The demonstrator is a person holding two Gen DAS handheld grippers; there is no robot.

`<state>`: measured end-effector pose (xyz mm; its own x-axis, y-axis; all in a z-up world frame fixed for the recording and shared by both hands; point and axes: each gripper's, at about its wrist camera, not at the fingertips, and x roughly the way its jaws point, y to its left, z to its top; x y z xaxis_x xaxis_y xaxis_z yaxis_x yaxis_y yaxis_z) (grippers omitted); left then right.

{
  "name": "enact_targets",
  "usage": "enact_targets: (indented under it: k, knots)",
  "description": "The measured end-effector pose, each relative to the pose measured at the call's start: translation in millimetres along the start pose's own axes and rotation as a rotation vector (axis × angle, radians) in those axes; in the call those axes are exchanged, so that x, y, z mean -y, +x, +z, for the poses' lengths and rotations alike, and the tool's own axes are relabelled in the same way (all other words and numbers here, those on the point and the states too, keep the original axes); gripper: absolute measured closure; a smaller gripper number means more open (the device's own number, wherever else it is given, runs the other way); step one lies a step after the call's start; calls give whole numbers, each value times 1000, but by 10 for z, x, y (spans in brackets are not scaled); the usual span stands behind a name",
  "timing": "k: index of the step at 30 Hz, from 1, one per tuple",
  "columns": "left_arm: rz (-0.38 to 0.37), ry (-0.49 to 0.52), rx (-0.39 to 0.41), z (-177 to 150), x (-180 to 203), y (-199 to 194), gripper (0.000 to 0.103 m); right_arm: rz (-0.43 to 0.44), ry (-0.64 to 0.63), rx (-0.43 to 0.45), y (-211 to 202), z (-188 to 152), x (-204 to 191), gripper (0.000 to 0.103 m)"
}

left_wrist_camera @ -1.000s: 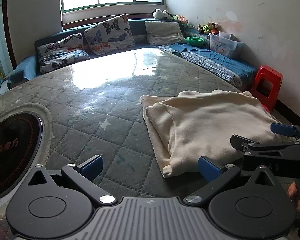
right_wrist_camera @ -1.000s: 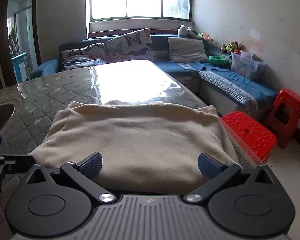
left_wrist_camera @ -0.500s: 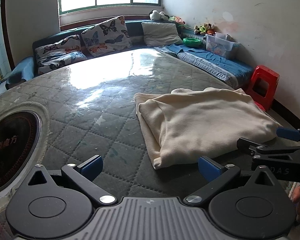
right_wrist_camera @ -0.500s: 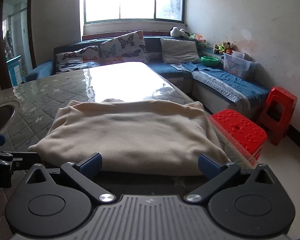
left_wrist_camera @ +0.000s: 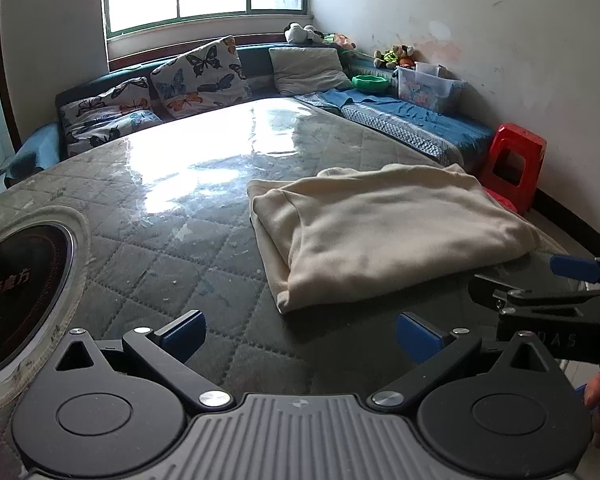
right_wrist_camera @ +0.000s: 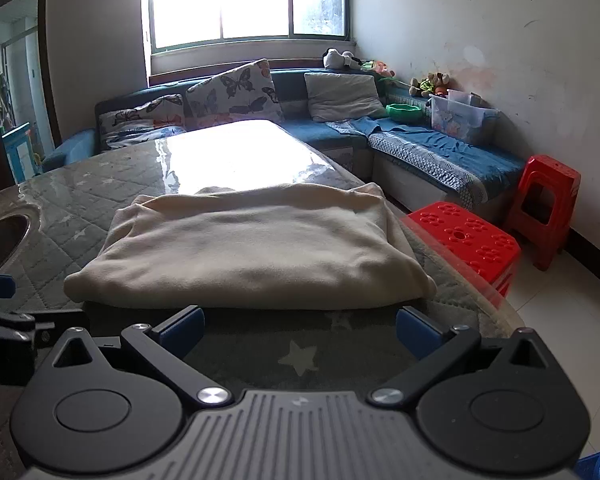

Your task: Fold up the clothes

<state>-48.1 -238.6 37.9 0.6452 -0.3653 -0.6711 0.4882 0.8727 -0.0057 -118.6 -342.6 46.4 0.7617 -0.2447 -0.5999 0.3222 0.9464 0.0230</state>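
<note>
A large table (left_wrist_camera: 148, 264) covered in grey-green quilted fabric with star motifs under a glossy transparent sheet carries the items. A folded cream fleece garment (left_wrist_camera: 380, 236) lies flat near the table's right edge, clear of the near edge. A round black inset cooktop (left_wrist_camera: 16, 292) sits at the left edge.

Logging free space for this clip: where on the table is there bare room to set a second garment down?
The quilted table lies bare between the round cooktop and the folded cream garment, and on toward the sofa cushions. Crowded: the near edge, where the open left gripper and open right gripper sit before the garment; red stools border the table's right edge.
</note>
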Motion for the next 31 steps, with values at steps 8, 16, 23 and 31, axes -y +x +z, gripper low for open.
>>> enact_targets:
  k: [8, 16, 23, 31]
  knots:
    - [2, -8, -1, -67, 48, -70, 0, 0, 0, 7, -111, -61, 11, 0]
    - [1, -5, 21, -109, 90, -159, 0, 1, 3, 13, -210, -114, 12, 0]
    - [4, 2, 36, -176, 138, -206, 0, 2, 0, 22, -298, -160, -4, 0]
    - [-7, -1, 30, -240, 153, -243, 0, -3, 4, 35, -388, -202, 7, 0]
